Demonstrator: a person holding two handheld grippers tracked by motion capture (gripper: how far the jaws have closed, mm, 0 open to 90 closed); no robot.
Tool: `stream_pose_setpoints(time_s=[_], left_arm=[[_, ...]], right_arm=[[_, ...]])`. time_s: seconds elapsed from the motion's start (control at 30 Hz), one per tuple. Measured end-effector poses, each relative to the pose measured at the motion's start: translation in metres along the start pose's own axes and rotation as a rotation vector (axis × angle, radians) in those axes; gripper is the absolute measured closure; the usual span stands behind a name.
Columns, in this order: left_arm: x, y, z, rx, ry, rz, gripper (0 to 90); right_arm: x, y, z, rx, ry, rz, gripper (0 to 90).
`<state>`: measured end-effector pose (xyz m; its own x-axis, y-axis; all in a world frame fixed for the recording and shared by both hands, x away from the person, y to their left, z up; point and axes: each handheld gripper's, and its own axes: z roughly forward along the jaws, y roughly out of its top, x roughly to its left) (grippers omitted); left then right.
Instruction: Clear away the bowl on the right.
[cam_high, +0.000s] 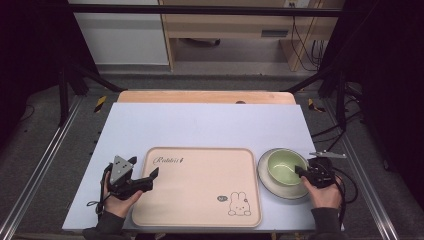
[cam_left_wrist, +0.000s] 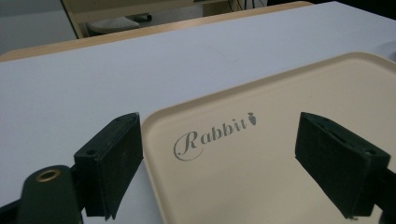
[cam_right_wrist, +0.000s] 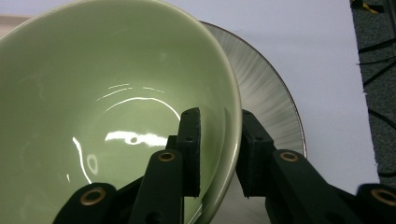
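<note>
The step in hand looks like the grasp on the green bowl (cam_high: 285, 166): the right gripper (cam_high: 301, 172) sits at the bowl's 4 o'clock edge, with one jaw inside the wall and the other outside it. In the right gripper view the jaws stand narrowly apart, straddling the rim (cam_right_wrist: 232, 121), and the pads appear to be pressing on the wall, though a thin sliver of gap on the outer side cannot be ruled out. The bowl rests on a grey plate (cam_high: 270, 181), which lies on the white table sheet (cam_high: 200, 125) just beside the tray's 3 o'clock side.

The left gripper (cam_high: 155, 174) hovers at the 9 o'clock edge of the beige tray (cam_high: 200, 200). Its jaws are wide open and hold nothing; in the left gripper view one pad (cam_left_wrist: 114, 158) hangs outside the tray's rim and the other over the tray's floor, near the printed word.

The next move probably calls for a firm pinch, then a straight lift so the bowl clears the plate without dragging it, and a carry towards 9 o'clock onto the tray. A tilted lift could let the glazed wall slip from the pads.

Counted: one bowl, one plate, one tray, two grippers, two hands.
</note>
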<state>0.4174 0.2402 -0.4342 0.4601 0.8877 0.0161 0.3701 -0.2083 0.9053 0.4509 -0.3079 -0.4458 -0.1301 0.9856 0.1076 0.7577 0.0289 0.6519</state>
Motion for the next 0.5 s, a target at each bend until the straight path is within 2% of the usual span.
stream_pose_setpoints(time_s=[0.5], left_arm=[[-0.0001, 0.0, 0.0002, 0.001, -0.001, 0.004, 14.6]], right_arm=[[0.0003, 0.0044, 0.0028, 0.037, -0.001, 0.009, 79.9]])
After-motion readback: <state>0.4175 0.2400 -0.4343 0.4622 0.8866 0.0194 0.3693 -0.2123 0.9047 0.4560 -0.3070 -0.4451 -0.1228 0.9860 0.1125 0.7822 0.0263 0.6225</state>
